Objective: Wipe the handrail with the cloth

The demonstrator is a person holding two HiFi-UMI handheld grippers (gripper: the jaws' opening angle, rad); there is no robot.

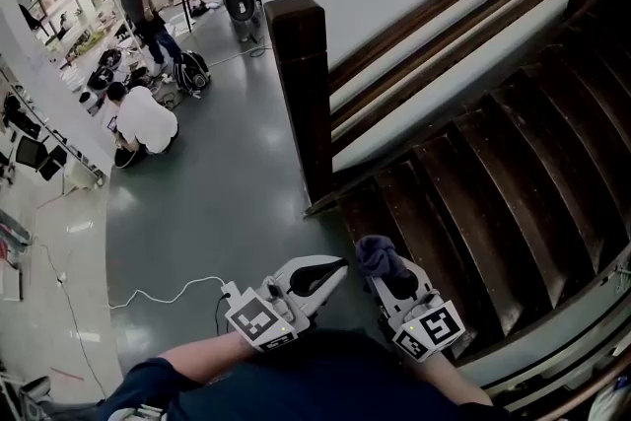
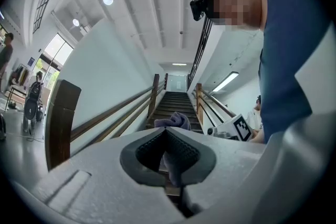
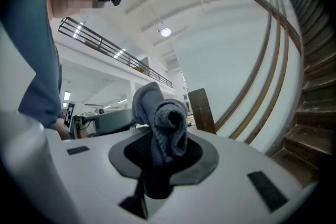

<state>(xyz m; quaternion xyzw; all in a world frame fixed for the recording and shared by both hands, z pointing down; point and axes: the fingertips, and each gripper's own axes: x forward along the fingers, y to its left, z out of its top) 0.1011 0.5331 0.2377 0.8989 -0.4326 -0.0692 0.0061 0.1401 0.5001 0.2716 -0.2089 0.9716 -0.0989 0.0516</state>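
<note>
Two hand-held grippers are seen low in the head view, at about 6 o'clock, close against the person's body. The right hand-held gripper (image 1: pixel 386 273) is clamped on the cloth (image 1: pixel 379 254), a bluish-grey wad that is pinched between the jaws and bulges out beyond their tips; the same pinch is shown plainly in the right gripper view. The left hand-held gripper (image 1: pixel 333 269), just beside the cloth at its 9 o'clock, is carried with its jaws pressed together and nothing held between them.

Beyond the grippers, dark wooden stair treads (image 1: pixel 493 163) are seen rising toward 2 o'clock. Farther off, at 12 o'clock, a square newel post (image 1: pixel 301 84) is stood on the grey floor (image 1: pixel 217 202), and the handrail (image 1: pixel 454 5) is run from it up toward 1 o'clock.

No contact between cloth and handrail is shown; the two are well apart. The wiping is therefore judged not yet begun: the cloth is secured, and the approach to the rail and every stroke along it are left to be done.
</note>
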